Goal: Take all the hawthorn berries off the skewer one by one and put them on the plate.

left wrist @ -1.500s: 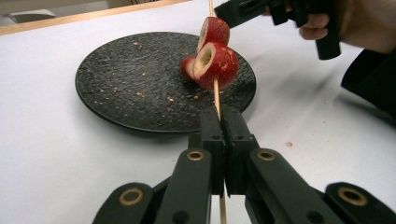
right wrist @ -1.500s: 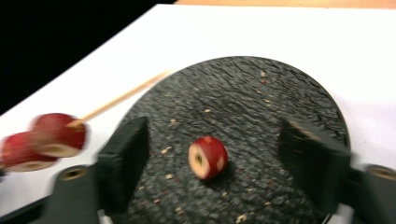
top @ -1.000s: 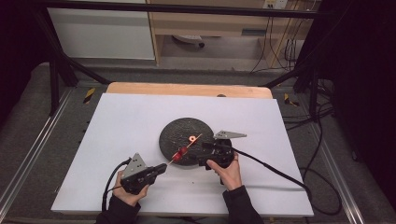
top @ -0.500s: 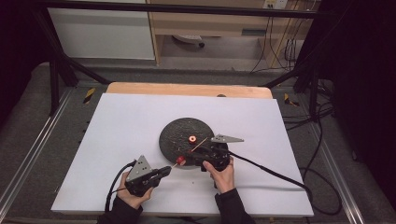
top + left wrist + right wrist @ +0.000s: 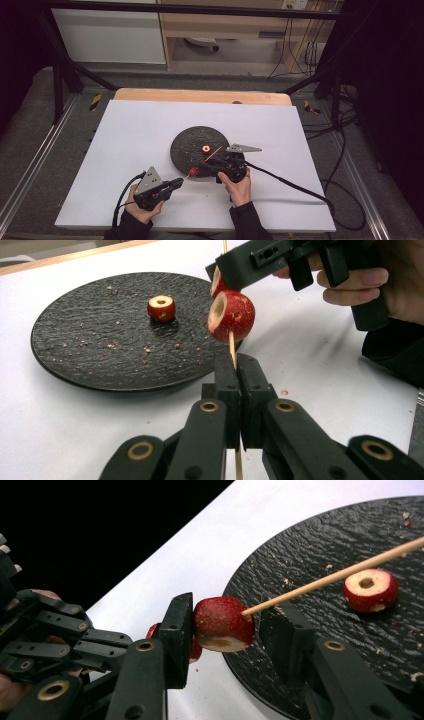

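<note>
Near the table's (image 5: 125, 130) front edge, the skewer (image 5: 232, 352) is pinched by the left gripper (image 5: 239, 390). Right gripper (image 5: 225, 625) jaws have just been closing around a skewered fruit (image 5: 222, 624), probably for sliding it along; another fruit (image 5: 161, 307) waits on the plate (image 5: 75, 340) beyond.

A recording lab, not a kitchen: a white-topped counter (image 5: 150, 130) stands inside a black metal frame (image 5: 60, 75) on grey carpet (image 5: 30, 130), with bundled cables (image 5: 310, 50) hanging by a wooden shelf unit (image 5: 225, 25) at the far wall and hazard tape (image 5: 95, 101) marking the floor.
</note>
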The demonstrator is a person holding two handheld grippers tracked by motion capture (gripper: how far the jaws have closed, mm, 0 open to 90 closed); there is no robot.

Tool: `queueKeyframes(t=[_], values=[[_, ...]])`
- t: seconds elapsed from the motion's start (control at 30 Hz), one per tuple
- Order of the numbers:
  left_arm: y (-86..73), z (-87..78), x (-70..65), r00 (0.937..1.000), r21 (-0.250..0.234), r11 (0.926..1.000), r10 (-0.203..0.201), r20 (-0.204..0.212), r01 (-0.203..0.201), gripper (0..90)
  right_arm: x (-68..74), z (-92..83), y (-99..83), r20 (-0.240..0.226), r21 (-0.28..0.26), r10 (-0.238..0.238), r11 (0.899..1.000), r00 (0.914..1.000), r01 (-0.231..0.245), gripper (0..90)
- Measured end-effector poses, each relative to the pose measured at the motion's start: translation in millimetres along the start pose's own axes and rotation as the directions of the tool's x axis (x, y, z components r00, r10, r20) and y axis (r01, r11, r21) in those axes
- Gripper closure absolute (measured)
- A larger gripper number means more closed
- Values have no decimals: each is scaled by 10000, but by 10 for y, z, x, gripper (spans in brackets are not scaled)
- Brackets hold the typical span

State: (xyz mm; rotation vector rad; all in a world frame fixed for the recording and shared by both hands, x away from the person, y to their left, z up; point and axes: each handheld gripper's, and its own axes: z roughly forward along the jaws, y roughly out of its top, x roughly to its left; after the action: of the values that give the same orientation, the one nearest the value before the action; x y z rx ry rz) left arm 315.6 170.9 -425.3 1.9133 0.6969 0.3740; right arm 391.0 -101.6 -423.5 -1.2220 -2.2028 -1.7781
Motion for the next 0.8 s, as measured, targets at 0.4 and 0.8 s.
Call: queueKeyframes(t=[0.4, 0.8], values=[[26, -24, -9, 10000, -110, 9999, 96, -6, -96, 884, 11, -55, 69, 101, -294, -97, 9995, 9999, 100, 606], [44, -61, -7, 9998, -214, 9996, 179, -14, -180, 884, 5, -149, 185, 360, -448, -156, 9988, 9992, 172, 618]])
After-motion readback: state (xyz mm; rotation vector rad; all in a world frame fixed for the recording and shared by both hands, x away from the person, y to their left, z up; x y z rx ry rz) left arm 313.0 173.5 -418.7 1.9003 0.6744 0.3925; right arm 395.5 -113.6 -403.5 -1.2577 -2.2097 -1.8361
